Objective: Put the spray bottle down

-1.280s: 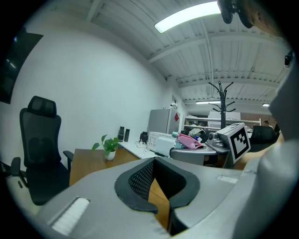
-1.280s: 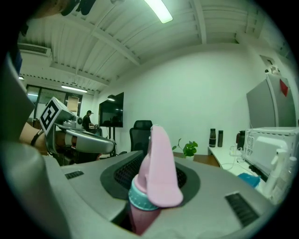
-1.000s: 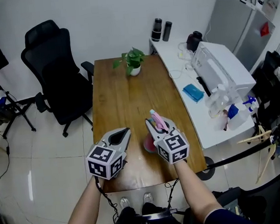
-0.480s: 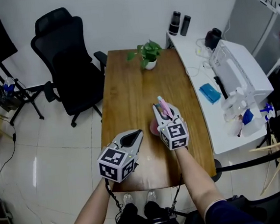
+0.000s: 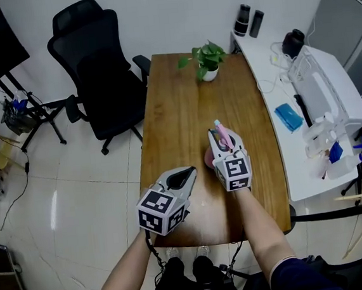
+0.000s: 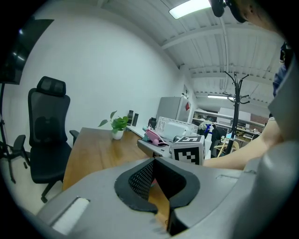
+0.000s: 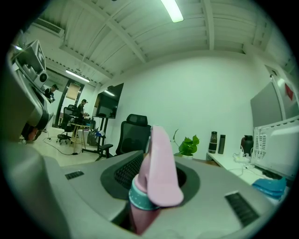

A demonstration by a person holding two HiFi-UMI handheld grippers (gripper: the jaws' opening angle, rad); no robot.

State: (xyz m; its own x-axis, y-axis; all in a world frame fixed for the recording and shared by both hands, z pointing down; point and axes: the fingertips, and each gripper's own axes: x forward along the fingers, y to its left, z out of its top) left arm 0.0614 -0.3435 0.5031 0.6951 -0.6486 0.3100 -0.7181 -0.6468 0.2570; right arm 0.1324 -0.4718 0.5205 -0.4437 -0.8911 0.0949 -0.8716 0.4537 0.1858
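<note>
Over the near end of the wooden table, the right gripper clamps the pink spray bottle, seemingly just off the wood, the left gripper closed and empty; lowering looks in hand, next an upright set-down and release.

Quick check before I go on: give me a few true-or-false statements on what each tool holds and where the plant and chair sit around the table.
1. The right tool is shut on the pink spray bottle. True.
2. The left tool holds a cup. False: nothing is between its jaws, which are together.
3. The potted plant stands at the far end of the wooden table. True.
4. In the head view, the black office chair is on the table's right side. False: it is on the left.
</note>
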